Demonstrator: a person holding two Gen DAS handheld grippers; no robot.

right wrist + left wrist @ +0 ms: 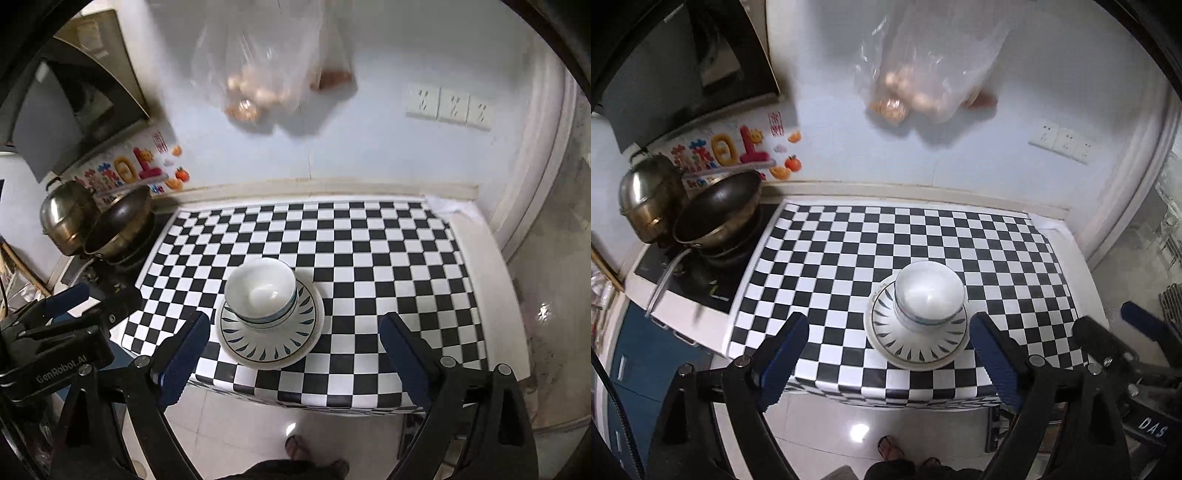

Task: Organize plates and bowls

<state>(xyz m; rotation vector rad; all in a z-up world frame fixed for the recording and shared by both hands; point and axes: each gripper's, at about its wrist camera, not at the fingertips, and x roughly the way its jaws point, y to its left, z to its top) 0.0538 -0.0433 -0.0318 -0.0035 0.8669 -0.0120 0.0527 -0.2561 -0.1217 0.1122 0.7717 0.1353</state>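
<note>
A white plate with a blue leaf pattern (916, 352) (258, 349) sits near the front edge of the checkered table (849, 251) (369, 266). White bowls with blue rings (929, 291) (260, 291) stand nested upright on the plate. My left gripper (888, 325) hangs open above and in front of the stack, nothing between its fingers. My right gripper (295, 321) is open too, empty, with the plate to the left of its centre. Each gripper shows in the other's view: the right one (1137, 332) at the right edge, the left one (74, 306) at the left edge.
A dark wok (718, 210) (122, 225) and a steel pot (652, 195) (68, 214) stand on the cooktop left of the table. A plastic bag with eggs (916, 92) (255, 92) hangs on the back wall. Wall sockets (450, 107) are at right. A person's sandalled foot (888, 446) is on the floor below.
</note>
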